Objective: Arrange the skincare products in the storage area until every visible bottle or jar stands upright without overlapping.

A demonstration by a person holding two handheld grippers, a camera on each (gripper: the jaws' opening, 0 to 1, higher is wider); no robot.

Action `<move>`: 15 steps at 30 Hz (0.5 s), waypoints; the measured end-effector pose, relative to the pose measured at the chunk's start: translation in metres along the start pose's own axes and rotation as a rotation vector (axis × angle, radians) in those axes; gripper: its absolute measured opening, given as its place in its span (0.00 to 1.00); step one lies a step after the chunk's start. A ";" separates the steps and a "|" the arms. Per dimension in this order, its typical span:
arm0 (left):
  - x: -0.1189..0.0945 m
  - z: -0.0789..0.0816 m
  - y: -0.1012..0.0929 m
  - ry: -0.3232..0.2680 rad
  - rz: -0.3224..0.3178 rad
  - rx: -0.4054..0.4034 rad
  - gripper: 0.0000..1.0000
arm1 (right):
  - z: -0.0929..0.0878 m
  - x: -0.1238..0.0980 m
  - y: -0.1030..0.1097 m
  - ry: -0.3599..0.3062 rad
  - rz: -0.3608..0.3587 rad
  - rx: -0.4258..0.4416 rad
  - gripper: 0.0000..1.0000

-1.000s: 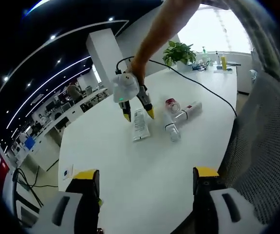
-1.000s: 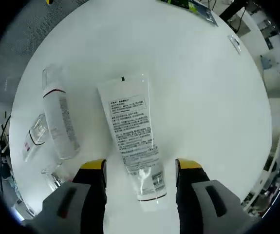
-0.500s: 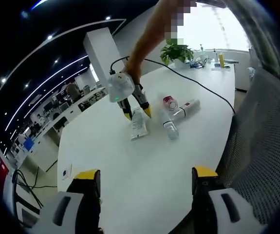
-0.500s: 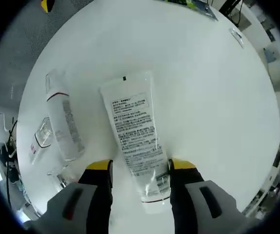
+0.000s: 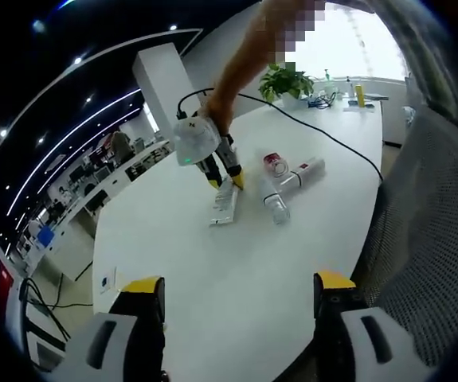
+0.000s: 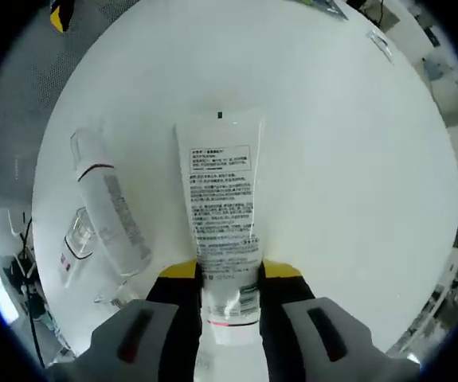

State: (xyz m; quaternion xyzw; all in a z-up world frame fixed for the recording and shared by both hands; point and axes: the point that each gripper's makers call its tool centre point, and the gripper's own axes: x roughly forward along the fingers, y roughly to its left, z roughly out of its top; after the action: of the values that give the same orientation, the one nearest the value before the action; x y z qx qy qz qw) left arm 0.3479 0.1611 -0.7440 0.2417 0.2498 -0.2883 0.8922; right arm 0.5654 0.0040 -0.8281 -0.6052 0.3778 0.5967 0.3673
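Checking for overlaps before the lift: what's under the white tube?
Bare white table lies around the tube; nothing pokes out from beneath. Its cap end sits between the right gripper jaws, hiding what's under it.

Tube (image 6: 223, 213): carried a block of small black print, too fine to read.
Bottle (image 6: 115, 215): bore a red band and grey lettering down its side, illegible.
Jar (image 5: 275, 161): red markings, unreadable.
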 end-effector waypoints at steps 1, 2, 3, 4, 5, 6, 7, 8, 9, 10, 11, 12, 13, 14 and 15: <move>0.000 0.000 0.000 -0.001 0.001 0.000 0.78 | 0.000 -0.001 -0.001 -0.017 -0.002 0.018 0.23; 0.000 0.000 0.000 -0.002 0.000 -0.001 0.78 | -0.001 -0.001 0.000 -0.025 -0.004 0.035 0.22; 0.000 0.001 0.000 -0.004 0.001 0.000 0.78 | -0.001 -0.001 0.000 -0.037 -0.010 0.042 0.22; 0.000 0.001 0.001 -0.004 0.003 0.001 0.78 | -0.001 -0.002 0.000 -0.045 -0.014 0.054 0.21; 0.000 0.001 0.001 -0.005 0.005 0.001 0.78 | -0.001 -0.002 0.000 -0.057 -0.017 0.081 0.21; 0.000 0.001 0.001 -0.005 0.005 0.001 0.77 | -0.001 -0.002 0.002 -0.062 -0.007 0.096 0.21; -0.001 0.001 0.001 -0.005 0.005 0.001 0.77 | -0.001 -0.003 0.003 -0.063 0.004 0.097 0.21; 0.000 0.001 0.001 -0.004 0.005 0.002 0.77 | 0.000 -0.004 0.005 -0.075 0.007 0.095 0.21; 0.000 0.001 0.001 -0.004 0.005 0.003 0.77 | 0.001 -0.004 0.005 -0.086 0.000 0.101 0.21; 0.000 0.001 0.001 -0.003 0.004 0.004 0.77 | 0.003 -0.006 0.005 -0.104 -0.004 0.120 0.21; -0.001 0.001 0.001 -0.004 0.003 0.005 0.76 | 0.004 -0.007 0.006 -0.116 -0.005 0.131 0.21; -0.001 0.001 0.001 -0.006 0.004 0.005 0.76 | 0.007 -0.009 0.005 -0.133 -0.015 0.135 0.20; -0.001 0.001 0.002 -0.006 0.005 0.004 0.76 | 0.008 -0.011 0.005 -0.147 -0.022 0.142 0.20; -0.001 0.001 0.002 -0.006 0.005 0.003 0.76 | 0.010 -0.015 0.004 -0.160 -0.025 0.162 0.20; -0.001 0.001 0.002 -0.006 0.006 0.003 0.76 | 0.011 -0.018 0.002 -0.169 -0.036 0.168 0.20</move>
State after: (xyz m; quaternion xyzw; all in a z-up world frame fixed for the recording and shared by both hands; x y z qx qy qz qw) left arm 0.3492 0.1623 -0.7422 0.2429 0.2458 -0.2868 0.8935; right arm 0.5584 0.0130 -0.8107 -0.5264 0.3830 0.6053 0.4581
